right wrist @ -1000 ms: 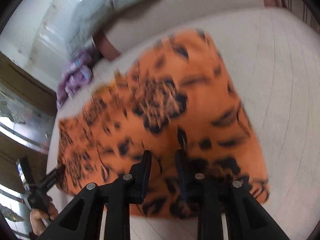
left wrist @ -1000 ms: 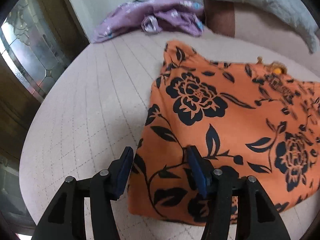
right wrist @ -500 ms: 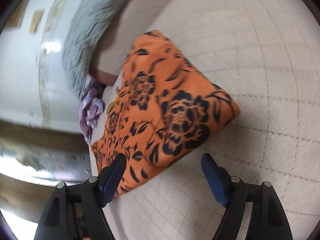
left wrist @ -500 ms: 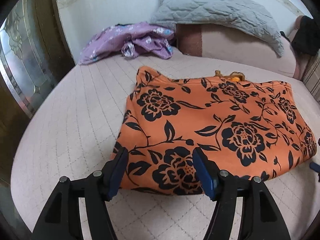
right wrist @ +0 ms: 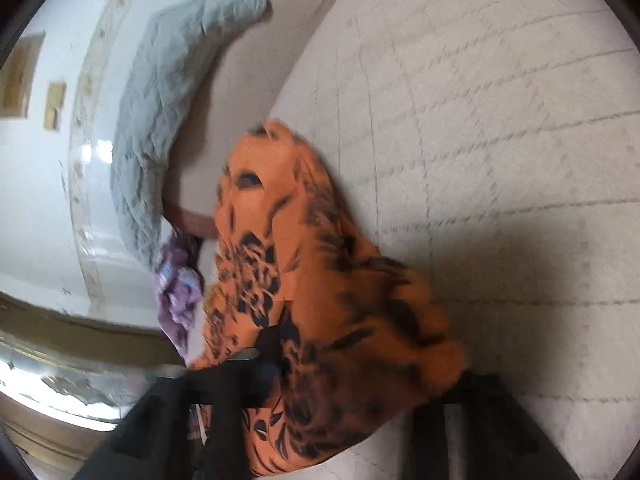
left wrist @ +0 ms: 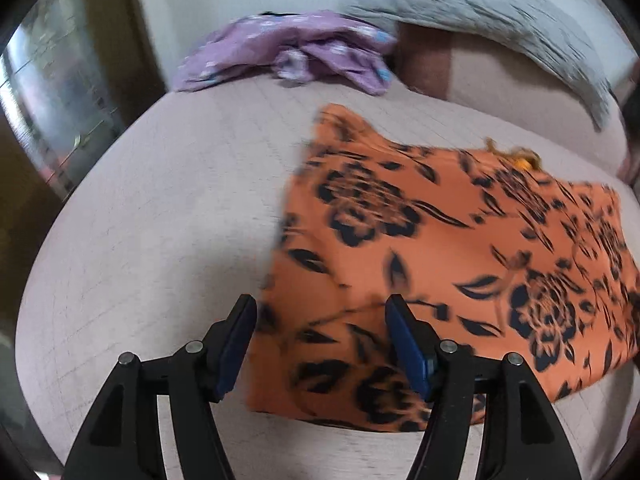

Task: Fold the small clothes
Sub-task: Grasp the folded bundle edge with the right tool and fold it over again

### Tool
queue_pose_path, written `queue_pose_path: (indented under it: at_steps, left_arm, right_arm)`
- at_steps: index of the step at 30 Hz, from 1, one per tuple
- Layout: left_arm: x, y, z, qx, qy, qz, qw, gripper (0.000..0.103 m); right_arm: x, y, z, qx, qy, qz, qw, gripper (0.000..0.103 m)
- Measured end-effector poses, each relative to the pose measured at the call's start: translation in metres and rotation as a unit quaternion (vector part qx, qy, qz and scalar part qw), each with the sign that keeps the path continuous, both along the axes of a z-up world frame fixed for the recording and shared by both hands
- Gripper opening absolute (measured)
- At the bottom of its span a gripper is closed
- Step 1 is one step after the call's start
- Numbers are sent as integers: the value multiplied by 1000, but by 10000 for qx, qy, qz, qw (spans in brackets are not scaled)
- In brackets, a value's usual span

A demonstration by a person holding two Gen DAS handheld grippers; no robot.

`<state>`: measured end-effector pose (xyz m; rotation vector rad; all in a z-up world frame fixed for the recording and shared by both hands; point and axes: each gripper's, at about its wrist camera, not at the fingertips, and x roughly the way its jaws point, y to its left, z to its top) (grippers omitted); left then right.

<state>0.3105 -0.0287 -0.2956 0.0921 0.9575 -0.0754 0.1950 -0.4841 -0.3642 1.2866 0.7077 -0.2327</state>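
An orange garment with black flowers [left wrist: 440, 264] lies folded flat on the pale quilted bed [left wrist: 160, 240]. My left gripper [left wrist: 320, 316] is open, its blue-padded fingers [left wrist: 404, 344] straddling the garment's near left corner just above it, holding nothing. In the right wrist view the garment [right wrist: 312, 280] bunches up between and over the black fingers [right wrist: 256, 376] of my right gripper [right wrist: 360, 392]; its fingers stand wide apart, fingertips hidden by cloth and motion blur.
A crumpled purple garment [left wrist: 292, 52] lies at the far side of the bed. A grey quilted pillow [left wrist: 500, 12] leans on the headboard. A dark wooden door with glass [left wrist: 52, 92] stands at the left.
My left gripper has moved forward and down over the garment's near left corner. My right gripper has pushed into the garment's end, so the cloth now bunches between its fingers.
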Motion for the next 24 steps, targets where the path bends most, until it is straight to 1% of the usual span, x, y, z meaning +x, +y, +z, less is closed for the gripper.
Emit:
queue_pose_path:
  at_steps: [1, 3, 4, 5, 6, 7, 8, 10, 11, 14, 15, 16, 19, 22, 24]
  left_arm:
    - [2, 8, 3, -22, -31, 131, 9999, 68]
    - [6, 25, 7, -84, -61, 396, 9992, 68]
    - [6, 35, 10, -103, -72, 557, 9984, 68]
    - [7, 43, 11, -111, -68, 669, 9977, 68]
    - [7, 52, 11, -123, -53, 802, 9967, 68]
    - [8, 59, 11, -122, -24, 906, 9958, 68]
    - [10, 68, 10, -100, 31, 1031, 9946, 68]
    - [12, 80, 9, -103, 96, 1161, 9931, 68]
    - [15, 86, 8, -109, 115, 1229, 9923, 68]
    - [15, 104, 10, -78, 56, 1391, 9902, 68]
    - [16, 111, 11, -88, 36, 1443, 9895, 68]
    - [17, 119, 11, -124, 21, 1499, 9886, 68]
    - [16, 140, 12, -214, 9, 1696, 9853, 68]
    - [15, 161, 9, -391, 73, 1906, 9809, 68]
    - [16, 171, 8, -517, 96, 1978, 9788, 68]
  right_arm:
    - [0, 2, 3, -149, 19, 7, 9999, 28]
    - [4, 13, 25, -741, -26, 176, 9971, 25]
    - [6, 18, 34, -948, -80, 238, 9952, 24]
    - [7, 26, 48, -1275, -155, 343, 9911, 24]
    - [9, 38, 66, -1726, -266, 509, 9833, 23]
    - [9, 47, 78, -1999, -334, 634, 9772, 23]
    - [12, 59, 90, -2257, -372, 767, 9705, 22]
    - [19, 82, 109, -2613, -423, 1034, 9588, 22]
    - [25, 101, 122, -2850, -442, 1233, 9495, 22]
    - [43, 145, 143, -3080, -511, 1586, 9367, 21]
    - [52, 167, 152, -3167, -565, 1742, 9307, 21]
    - [55, 179, 156, -3208, -604, 1820, 9275, 21]
    - [73, 233, 169, -3202, -807, 2207, 9178, 20]
    - [95, 286, 163, -3112, -804, 2553, 9119, 20]
    - [114, 321, 144, -3002, -588, 2860, 9081, 20]
